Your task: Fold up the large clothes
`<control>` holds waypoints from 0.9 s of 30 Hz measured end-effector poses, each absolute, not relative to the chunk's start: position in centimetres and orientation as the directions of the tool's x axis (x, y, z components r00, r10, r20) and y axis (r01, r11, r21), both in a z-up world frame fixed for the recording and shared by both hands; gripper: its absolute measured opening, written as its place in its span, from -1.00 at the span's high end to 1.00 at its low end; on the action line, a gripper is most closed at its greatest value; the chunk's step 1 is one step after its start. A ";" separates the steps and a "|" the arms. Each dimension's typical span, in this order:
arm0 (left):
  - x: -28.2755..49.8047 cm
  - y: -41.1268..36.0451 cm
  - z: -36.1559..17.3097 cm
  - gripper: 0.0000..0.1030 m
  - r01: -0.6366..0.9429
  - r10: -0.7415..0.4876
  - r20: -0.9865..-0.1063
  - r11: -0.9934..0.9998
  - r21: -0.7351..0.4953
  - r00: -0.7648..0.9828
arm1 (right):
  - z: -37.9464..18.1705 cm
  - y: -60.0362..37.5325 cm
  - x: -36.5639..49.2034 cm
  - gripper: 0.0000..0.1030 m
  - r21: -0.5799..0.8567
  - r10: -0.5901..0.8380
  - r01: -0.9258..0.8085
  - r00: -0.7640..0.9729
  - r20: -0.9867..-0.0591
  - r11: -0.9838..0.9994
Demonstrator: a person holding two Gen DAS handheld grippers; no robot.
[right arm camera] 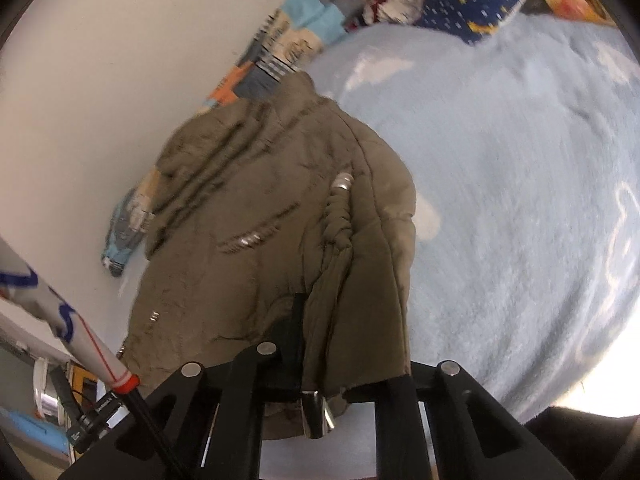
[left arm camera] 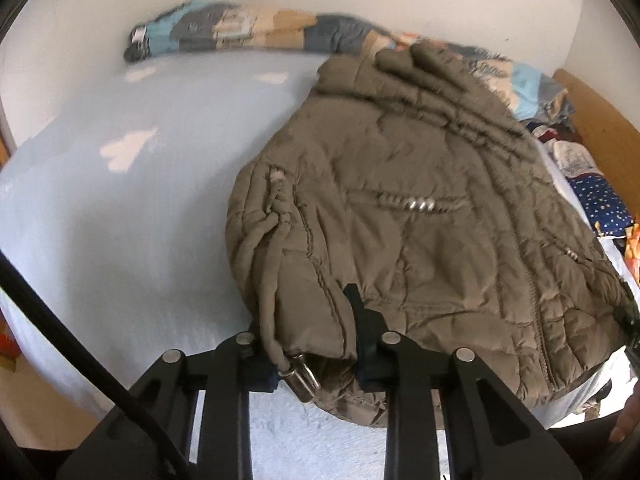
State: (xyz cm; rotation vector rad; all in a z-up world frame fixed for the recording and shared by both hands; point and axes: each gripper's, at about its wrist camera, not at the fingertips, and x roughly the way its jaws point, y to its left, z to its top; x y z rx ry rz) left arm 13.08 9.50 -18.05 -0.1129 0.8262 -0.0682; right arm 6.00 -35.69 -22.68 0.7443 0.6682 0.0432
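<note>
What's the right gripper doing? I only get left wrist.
Observer: The right gripper is shut on the edge of the olive puffer jacket. Fabric drapes over one finger.
Operator: Anything dangling there?
Observer: A metal cord toggle hangs just below the jaws.
Operator: Any clutter on that side?
Observer: A white tube with blue markings slants across the lower left of the right wrist view, next to the jacket.
</note>
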 end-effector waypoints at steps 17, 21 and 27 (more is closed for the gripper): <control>11.4 10.5 -11.0 0.59 0.077 -0.137 -0.615 0.989 -0.123 0.776 | -15.7 -35.5 2.0 0.80 0.658 0.320 0.018 0.863 -0.390 0.753; 13.6 10.6 -7.6 0.59 0.082 -0.145 -0.585 0.988 -0.133 0.798 | -12.5 -36.2 3.3 0.80 0.681 0.342 -0.027 0.879 -0.332 0.732; 18.5 10.0 -2.1 0.58 0.092 -0.165 -0.542 0.983 -0.160 0.824 | -7.2 -37.1 7.0 0.80 0.685 0.341 -0.077 0.904 -0.259 0.725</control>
